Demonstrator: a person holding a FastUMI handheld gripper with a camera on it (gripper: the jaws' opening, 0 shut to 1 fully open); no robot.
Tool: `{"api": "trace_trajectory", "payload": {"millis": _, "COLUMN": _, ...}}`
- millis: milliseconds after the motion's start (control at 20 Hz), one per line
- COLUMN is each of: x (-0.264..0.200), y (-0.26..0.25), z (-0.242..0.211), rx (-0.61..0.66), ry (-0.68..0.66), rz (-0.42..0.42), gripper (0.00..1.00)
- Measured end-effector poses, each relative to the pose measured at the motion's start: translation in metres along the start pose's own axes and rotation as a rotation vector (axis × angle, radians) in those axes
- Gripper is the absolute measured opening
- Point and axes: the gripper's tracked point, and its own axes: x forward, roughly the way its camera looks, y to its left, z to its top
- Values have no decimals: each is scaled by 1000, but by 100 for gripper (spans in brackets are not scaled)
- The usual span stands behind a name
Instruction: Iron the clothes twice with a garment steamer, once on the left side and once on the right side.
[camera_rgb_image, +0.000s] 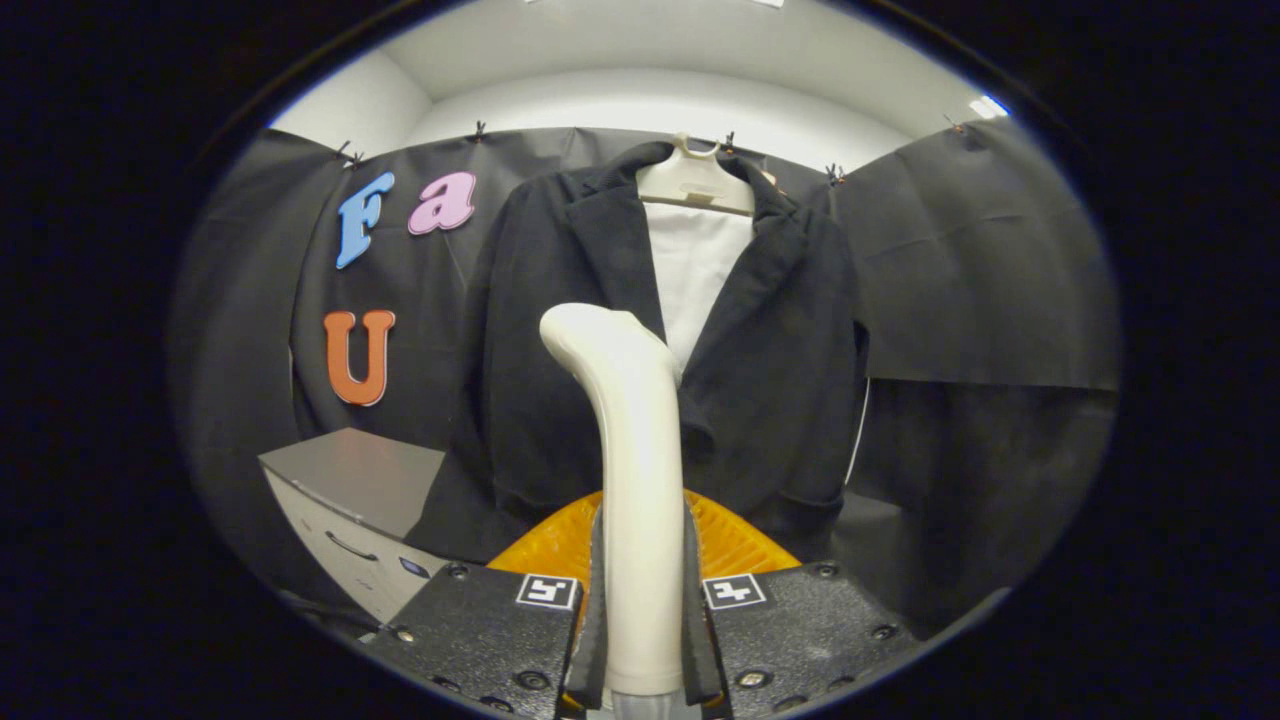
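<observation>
While black cloth (980, 250) drapes the booth under a white ceiling (650, 60), one dark jacket (770, 340) hangs on one pale hanger (695, 180) beyond the fingers. One grey cabinet (350, 480) sits low beside it. One steamer (635, 450) — cream handle upright — is clamped in the gripper (640, 620), both fingers pressing its sides.

Camera rides the hand-held gripper (640, 600), facing the jacket (780, 330) (near).

Dark jacket (770, 380) hanging on pale hanger (695, 180), grey drawer cabinet (350, 500) beside it, left
</observation>
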Motion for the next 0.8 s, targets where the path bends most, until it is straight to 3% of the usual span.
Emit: {"api": "trace_trajectory", "payload": {"millis": 800, "x": -18, "y": -10, "z": -80, "rx": -54, "ry": 172, "rz": -16, "gripper": 33}}
